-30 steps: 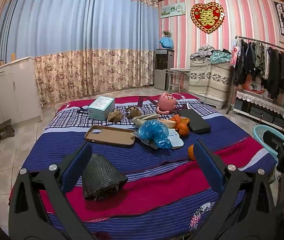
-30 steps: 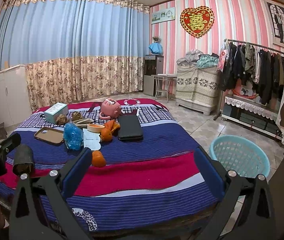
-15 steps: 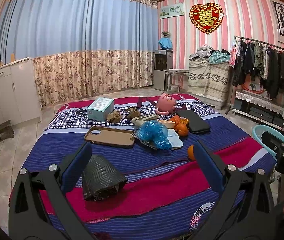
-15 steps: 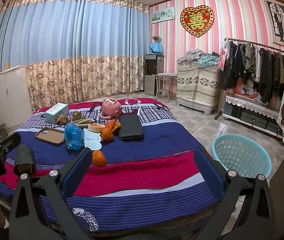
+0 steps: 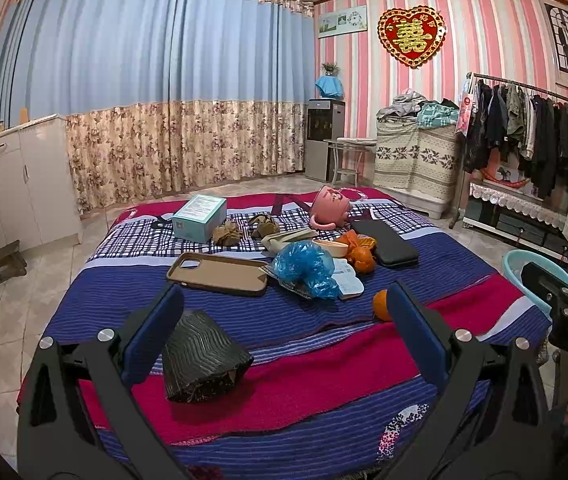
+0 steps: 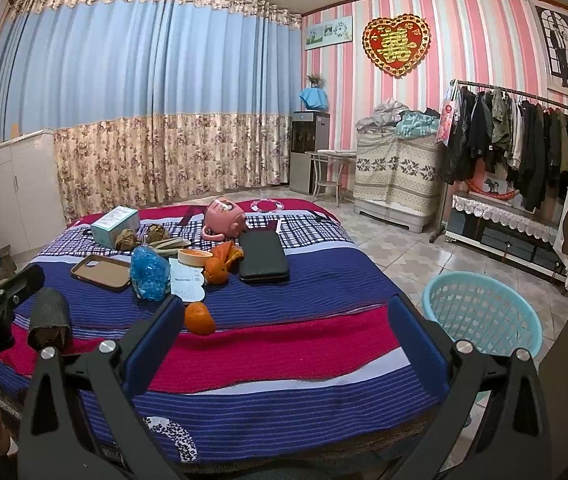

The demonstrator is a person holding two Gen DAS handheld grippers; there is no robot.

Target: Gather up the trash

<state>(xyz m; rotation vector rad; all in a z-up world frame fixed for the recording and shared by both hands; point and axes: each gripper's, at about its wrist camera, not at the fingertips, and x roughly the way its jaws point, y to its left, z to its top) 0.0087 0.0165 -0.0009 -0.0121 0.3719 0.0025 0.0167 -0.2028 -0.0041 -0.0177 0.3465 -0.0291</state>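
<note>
Nothing on the bed has shifted since the earlier frames, and both claws hang where they were. Through the left wrist view, the left claw (image 5: 284, 316) stands released and empty above the bed (image 5: 324, 380) near its front edge; a crumpled black wrapper (image 5: 199, 358), ridged and shiny, lies just beside its left finger. Mid-bed sit a scrunched blue plastic bag (image 5: 306, 266), orange peel (image 5: 358, 254), a brown phone case (image 5: 219, 274) and a whole orange (image 5: 381, 305). Through the right wrist view, the right claw (image 6: 286, 328) is likewise spread wide, gripping nothing, over the red stripe at the bed's front edge. A light-blue basket (image 6: 484, 316) stands on the floor off the bed's right side.
</note>
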